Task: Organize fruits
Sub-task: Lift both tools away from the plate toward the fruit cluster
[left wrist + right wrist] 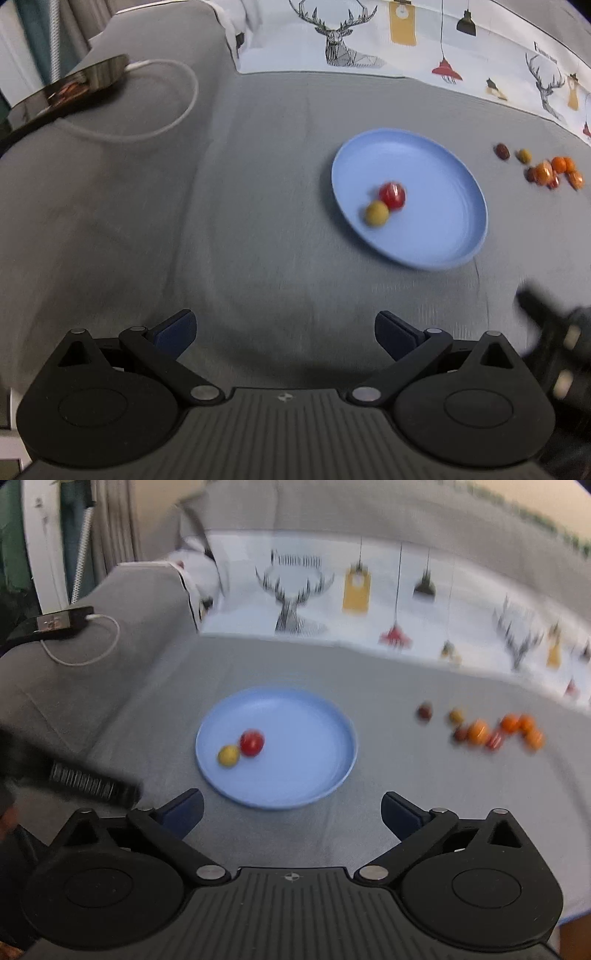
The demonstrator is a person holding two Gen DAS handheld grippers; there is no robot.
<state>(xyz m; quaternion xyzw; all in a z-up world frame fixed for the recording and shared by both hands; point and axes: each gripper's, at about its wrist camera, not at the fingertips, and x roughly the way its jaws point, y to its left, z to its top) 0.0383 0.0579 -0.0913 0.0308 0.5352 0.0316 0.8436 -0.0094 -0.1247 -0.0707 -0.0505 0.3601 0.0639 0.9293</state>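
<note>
Left gripper [284, 334]: black two-finger tool with blue pads, jaws spread wide, nothing between them, above grey cloth.
Right gripper [291, 814]: same build, jaws likewise apart and empty, just short of the plate.
Plate [332, 775]: round light-blue plastic dish on the cloth.
Done: small red fruit [252, 743] and small yellow fruit [228, 755] lay touching on it.
Left: loose cluster of orange, red and dark fruits [491, 731] lay well apart on the cloth.

Both cams ride the grippers, looking forward and down along the fingers; the left one sits left of the blue plate [448, 236] and tilts steeper; the right one faces it squarer; both catch plate, grey cloth [369, 672], loose fruit pile [495, 731].
</note>
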